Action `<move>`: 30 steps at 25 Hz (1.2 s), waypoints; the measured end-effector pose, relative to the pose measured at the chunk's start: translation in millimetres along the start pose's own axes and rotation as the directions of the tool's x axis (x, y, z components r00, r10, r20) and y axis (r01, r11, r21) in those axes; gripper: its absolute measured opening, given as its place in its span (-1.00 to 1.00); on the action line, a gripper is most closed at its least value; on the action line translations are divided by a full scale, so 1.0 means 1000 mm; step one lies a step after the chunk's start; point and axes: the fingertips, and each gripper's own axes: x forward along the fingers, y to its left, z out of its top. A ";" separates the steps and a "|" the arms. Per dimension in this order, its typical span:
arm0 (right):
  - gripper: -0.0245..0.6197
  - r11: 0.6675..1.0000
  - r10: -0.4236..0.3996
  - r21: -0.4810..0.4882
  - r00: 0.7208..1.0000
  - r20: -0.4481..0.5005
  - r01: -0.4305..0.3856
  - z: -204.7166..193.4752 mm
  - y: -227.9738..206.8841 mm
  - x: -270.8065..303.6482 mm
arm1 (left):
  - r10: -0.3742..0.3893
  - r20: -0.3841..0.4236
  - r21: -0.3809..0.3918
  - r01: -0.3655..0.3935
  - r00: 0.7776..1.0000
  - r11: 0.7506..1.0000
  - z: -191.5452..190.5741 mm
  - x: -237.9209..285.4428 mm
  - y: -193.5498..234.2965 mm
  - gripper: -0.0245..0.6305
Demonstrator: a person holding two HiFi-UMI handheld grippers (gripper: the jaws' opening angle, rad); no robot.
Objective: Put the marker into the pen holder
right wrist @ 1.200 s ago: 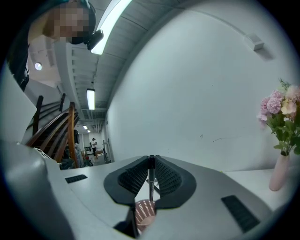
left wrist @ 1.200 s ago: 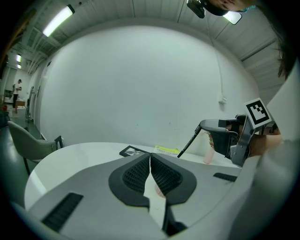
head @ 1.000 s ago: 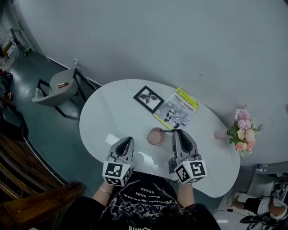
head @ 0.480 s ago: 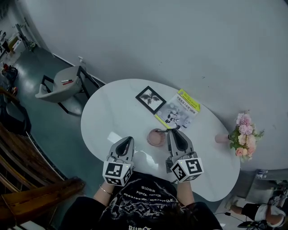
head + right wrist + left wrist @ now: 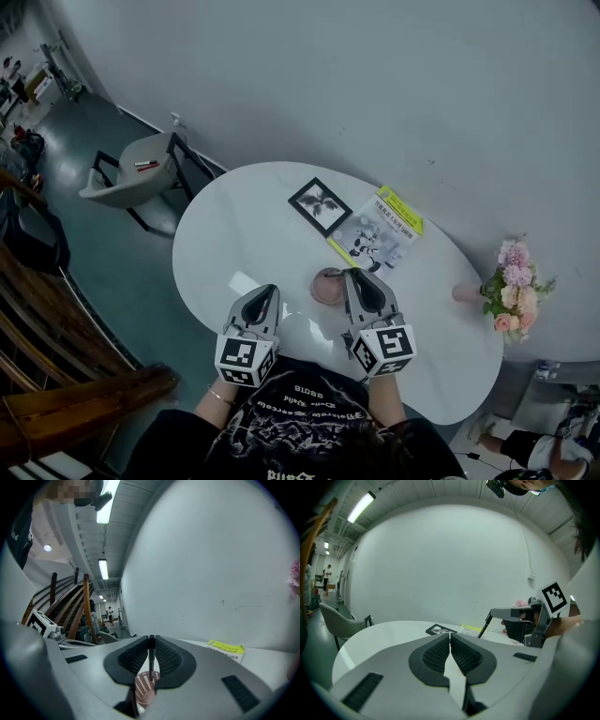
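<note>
A pink perforated pen holder (image 5: 325, 287) stands on the white table (image 5: 234, 234) in front of me. My right gripper (image 5: 352, 276) is shut on a thin black marker (image 5: 151, 656), which stands upright between the pads. In the right gripper view the marker's lower end hangs just over the pen holder (image 5: 144, 685). In the head view the marker (image 5: 337, 273) pokes left from the jaw tips over the holder's far rim. My left gripper (image 5: 265, 293) hovers to the left of the holder, shut and empty. Its view shows the pads (image 5: 440, 653) touching and the marker (image 5: 484, 626) slanting down from the right gripper (image 5: 520, 620).
A black picture frame (image 5: 320, 205) and a yellow-edged booklet (image 5: 380, 230) lie on the far side of the table. Pink flowers (image 5: 514, 286) and a small pink pot (image 5: 466, 292) stand at the right end. A grey chair (image 5: 131, 173) is beyond the table's left edge.
The right gripper has moved left with the marker, bringing it over the pen holder. The left gripper has stayed in place.
</note>
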 end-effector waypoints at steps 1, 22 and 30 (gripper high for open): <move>-0.71 1.000 0.003 0.001 1.000 -0.007 -0.003 -0.003 0.000 0.002 | 0.000 -0.005 -0.002 0.000 1.000 1.000 -0.002 0.000 0.000 -0.85; -0.71 0.999 0.037 -0.018 0.993 -0.114 -0.039 -0.057 0.001 0.021 | 0.039 -0.011 -0.022 -0.040 0.999 0.999 -0.008 0.002 0.000 -0.85; -0.71 0.999 0.028 0.023 0.992 -0.123 -0.026 -0.070 -0.004 0.020 | 0.040 -0.021 -0.009 -0.040 0.999 0.999 -0.009 0.002 -0.003 -0.85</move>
